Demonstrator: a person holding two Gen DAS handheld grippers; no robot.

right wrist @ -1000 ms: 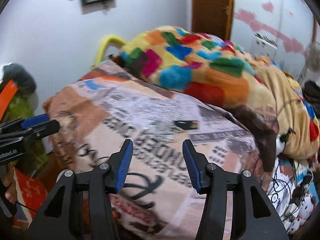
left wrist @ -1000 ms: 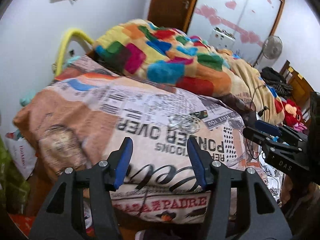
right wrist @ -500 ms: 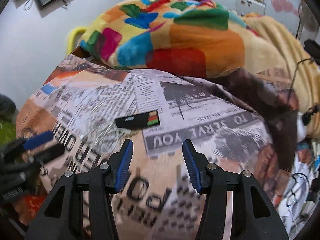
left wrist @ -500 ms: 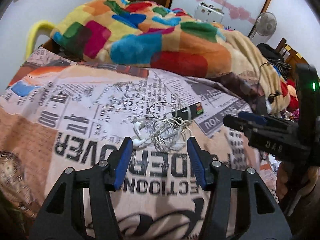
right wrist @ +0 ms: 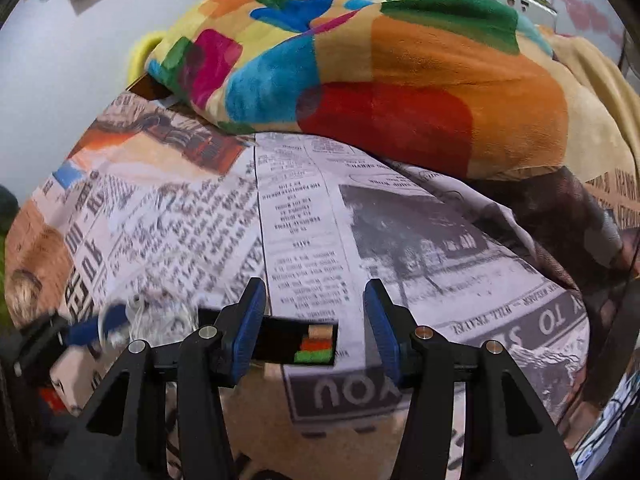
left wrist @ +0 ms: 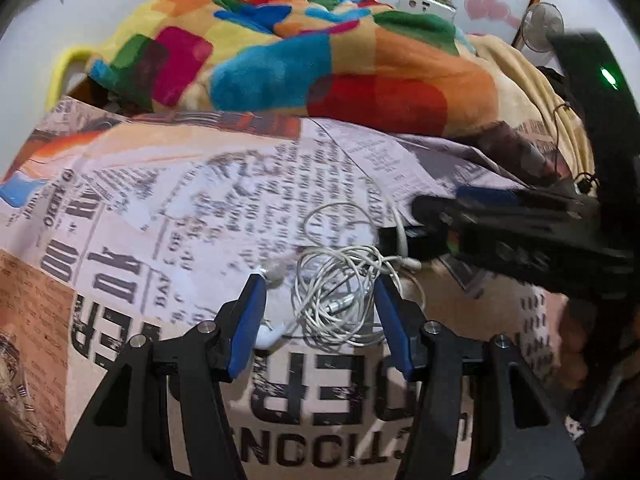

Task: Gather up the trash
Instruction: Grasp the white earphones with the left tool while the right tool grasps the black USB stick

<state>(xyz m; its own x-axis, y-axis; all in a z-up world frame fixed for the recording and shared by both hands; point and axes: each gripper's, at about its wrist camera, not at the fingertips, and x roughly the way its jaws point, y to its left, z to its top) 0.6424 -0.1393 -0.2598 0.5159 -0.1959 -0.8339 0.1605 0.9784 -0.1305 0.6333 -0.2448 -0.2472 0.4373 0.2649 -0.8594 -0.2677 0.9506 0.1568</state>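
The left wrist view shows the tangled white earphones (left wrist: pixel 340 292) plainly, low in the centre of the frame on the newsprint-patterned bedsheet (left wrist: pixel 168 216). They lie between the blue pads of the left gripper (left wrist: pixel 320 312), whose fingers stand apart and do not press on them; one earbud lies against the left-hand pad. In the right wrist view the same cable is only a pale blur at lower left, beside the smeared tip of the left gripper.

The right wrist view gives the clear look at the black wrapper (right wrist: pixel 298 340): a flat dark rectangle with cream, orange and green stripes at its right end, lying low in the centre. Its left end is hidden behind the left-hand finger of the right gripper (right wrist: pixel 314 320), whose fingers stand apart with no pad touching it. From the left wrist it is mostly covered by the right gripper reaching in from the right edge, motion-blurred.

A multicoloured patchwork blanket (right wrist: pixel 380 72) fills the upper frame in both.
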